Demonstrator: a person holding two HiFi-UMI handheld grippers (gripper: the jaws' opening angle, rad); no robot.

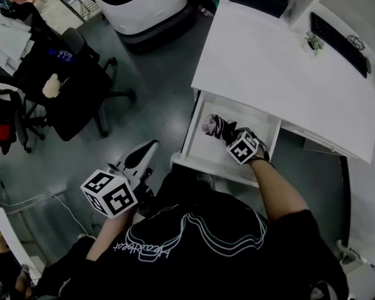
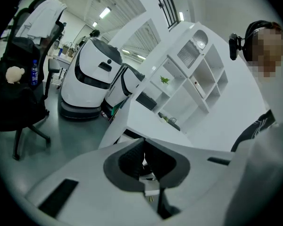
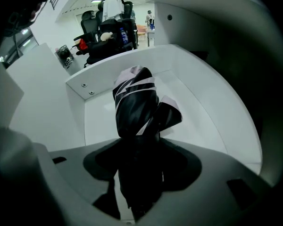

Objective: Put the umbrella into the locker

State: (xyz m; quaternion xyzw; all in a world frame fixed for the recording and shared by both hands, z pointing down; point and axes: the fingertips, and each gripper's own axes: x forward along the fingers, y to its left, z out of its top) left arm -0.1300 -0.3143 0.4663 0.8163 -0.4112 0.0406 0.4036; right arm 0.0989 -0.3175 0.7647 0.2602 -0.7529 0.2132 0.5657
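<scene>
Black shirt [image 1: 194, 242] fills the head view's bottom; beyond it my right gripper [image 1: 230, 136] holds the umbrella [image 1: 214, 126] inside the open locker drawer [image 1: 197, 158] under the table [image 1: 281, 74]. Left gripper view: fingers [image 2: 129, 160] of my left gripper [image 2: 144, 158] pressed together, empty. Right gripper view: fingers clamp the umbrella over the drawer floor; releasing and shutting remain, I judge. Nothing blocks; the chair [image 1: 75, 102] stands apart.

The drawer [image 1: 190, 136] is open from above, walls closing its sides (the tabletop [image 1: 269, 61] overhangs its rear). The umbrella [image 1: 212, 125] and right tool [image 1: 230, 135] fill its middle; bare bottom shows beside them. Open floor [image 1: 156, 105] separates drawer and chair [image 1: 75, 105].
</scene>
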